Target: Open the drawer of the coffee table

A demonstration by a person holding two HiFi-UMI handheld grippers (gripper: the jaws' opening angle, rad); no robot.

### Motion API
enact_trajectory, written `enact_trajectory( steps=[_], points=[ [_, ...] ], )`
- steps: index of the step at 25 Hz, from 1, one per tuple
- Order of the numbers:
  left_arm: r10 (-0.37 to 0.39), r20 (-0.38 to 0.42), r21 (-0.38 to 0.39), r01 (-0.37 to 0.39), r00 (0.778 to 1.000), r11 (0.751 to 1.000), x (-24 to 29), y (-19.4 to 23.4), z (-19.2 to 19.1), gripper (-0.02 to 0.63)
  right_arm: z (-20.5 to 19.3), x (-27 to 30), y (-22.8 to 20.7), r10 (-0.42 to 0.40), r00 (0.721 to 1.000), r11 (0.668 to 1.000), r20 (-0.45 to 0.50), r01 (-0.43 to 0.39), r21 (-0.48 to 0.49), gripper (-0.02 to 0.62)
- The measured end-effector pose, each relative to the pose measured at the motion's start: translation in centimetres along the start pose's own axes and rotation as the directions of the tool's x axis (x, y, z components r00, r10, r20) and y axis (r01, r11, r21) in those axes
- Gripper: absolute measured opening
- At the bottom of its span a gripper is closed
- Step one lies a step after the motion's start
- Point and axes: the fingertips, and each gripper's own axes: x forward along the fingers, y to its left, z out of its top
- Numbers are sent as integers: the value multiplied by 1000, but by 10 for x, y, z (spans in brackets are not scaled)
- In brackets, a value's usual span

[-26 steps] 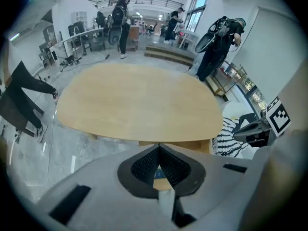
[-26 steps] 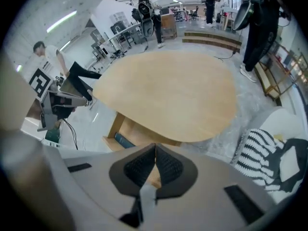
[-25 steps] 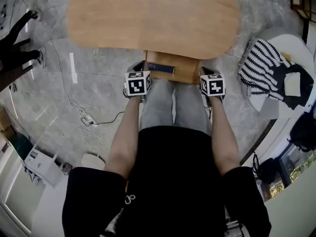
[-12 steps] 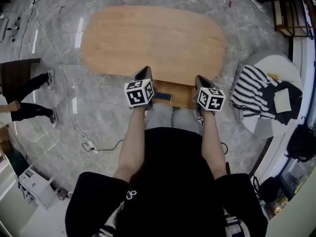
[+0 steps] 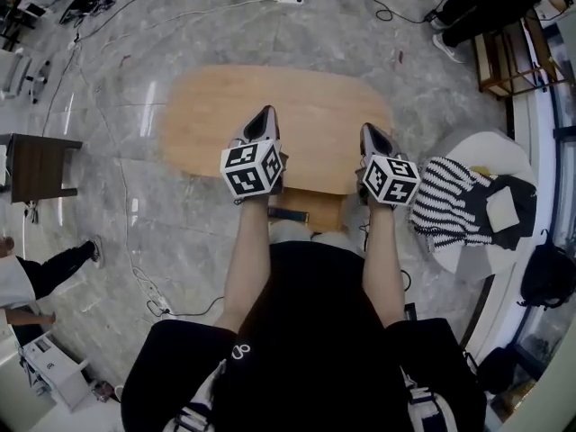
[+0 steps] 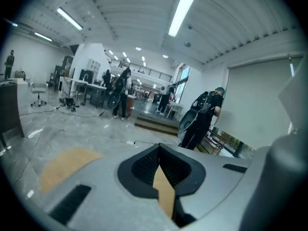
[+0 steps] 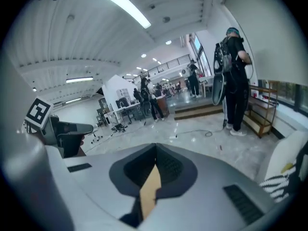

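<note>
**Clerk:** Entry one, containers?

**Checker:** One drawer (image 5: 324, 207), wooden, standing pulled out from the near edge of the coffee table (image 5: 306, 97). It lies between the two grippers and behind their tips, on the wearer's side. Contents: one dark oblong item (image 5: 288, 215), on the left gripper's side of the drawer. What it is cannot be told.

**Clerk:** Grippers?

**Checker:** Left gripper (image 5: 265, 113): jaws pressed together, nothing between them, and its own view (image 6: 159, 147) confirms this. Right gripper (image 5: 367, 130): likewise closed and empty (image 7: 155, 149). Both tips hang over the table top, apart from the drawer.

**Clerk:** Surface?

**Checker:** Table top of light wood, a rounded oblong, lying under and ahead of both tips.

**Clerk:** Room?

**Checker:**
- Floor (image 5: 117, 88): grey polished marble, with cables (image 5: 135, 241) trailing left of the left gripper.
- Dark side table (image 5: 36, 165): well off to the left gripper's left.
- White round stand (image 5: 481, 144): just right of the right gripper, bearing a black-and-white striped cloth (image 5: 450, 201) and a black garment (image 5: 524, 214).
- Wooden rack (image 5: 504, 57): ahead of the right gripper and to its right.
- Black bag (image 5: 547, 275): behind the right gripper and to its right.
- Person with a backpack (image 7: 236, 66): standing ahead of the right gripper, with others farther down a long hall under strip lights (image 7: 129, 8)
</note>
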Motion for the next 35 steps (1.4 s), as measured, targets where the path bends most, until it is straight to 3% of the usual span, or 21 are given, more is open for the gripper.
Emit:
enact_trajectory(
  steps=[7, 18, 22, 31, 35],
  points=[
    [-79, 193, 87, 64, 978, 994, -22, -48, 98, 9, 111, -29, 28, 41, 976, 993, 213, -16, -120, 11],
    [-204, 385, 200, 134, 900, 971, -69, -114, 190, 9, 228, -90, 70, 106, 897, 973, 428, -4, -232, 11],
    [-235, 409, 262, 133, 882, 956, -80, -134, 202, 9, 246, -105, 81, 119, 878, 962, 464, 14, -274, 11],
    [-222, 405, 278, 112, 887, 954, -84, -138, 198, 9, 245, -114, 76, 107, 874, 959, 474, 35, -281, 11],
    [-224, 420, 287, 105, 879, 952, -85, -137, 198, 9, 245, -112, 77, 104, 872, 958, 477, 40, -283, 11]
  ],
)
